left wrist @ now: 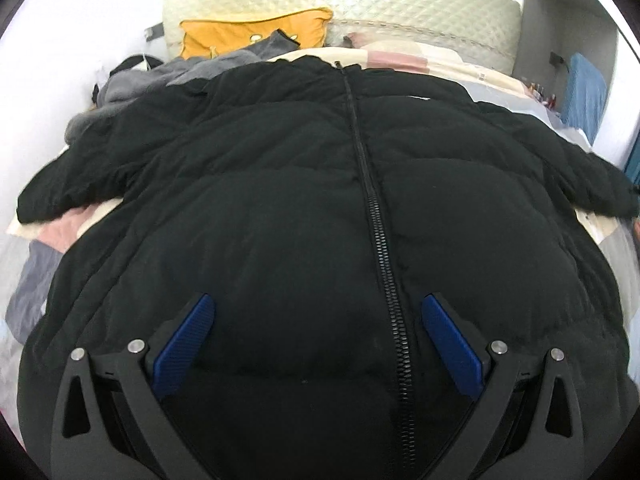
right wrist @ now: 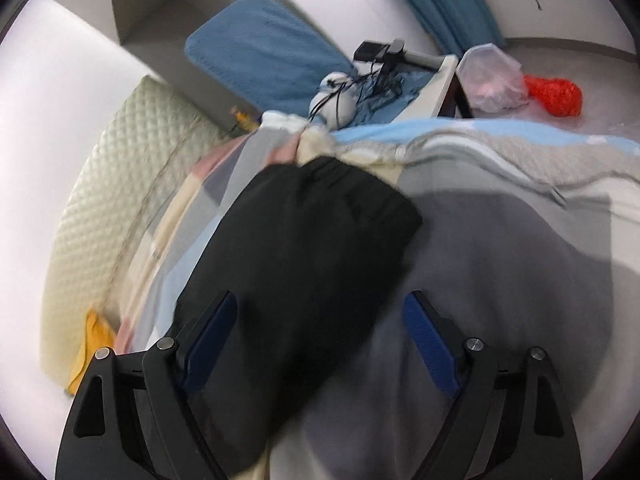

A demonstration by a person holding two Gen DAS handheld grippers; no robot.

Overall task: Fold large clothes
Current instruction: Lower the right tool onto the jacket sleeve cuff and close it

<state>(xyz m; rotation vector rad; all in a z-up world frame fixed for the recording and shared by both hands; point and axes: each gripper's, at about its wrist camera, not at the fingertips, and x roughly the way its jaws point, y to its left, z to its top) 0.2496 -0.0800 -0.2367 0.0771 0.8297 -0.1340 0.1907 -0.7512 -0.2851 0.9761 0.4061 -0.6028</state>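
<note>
No fold shows yet: the jacket (left wrist: 304,208) lies flat and zipped on the bed (right wrist: 500,184), collar at the far end, both sleeves spread out to left and right. The left gripper (left wrist: 316,344) hangs wide open over the near hem, holding nothing. The right gripper (right wrist: 320,340), jaws also wide and empty, points along one sleeve (right wrist: 312,240). By my reading, every fold is left to do, sleeves likely first.
</note>
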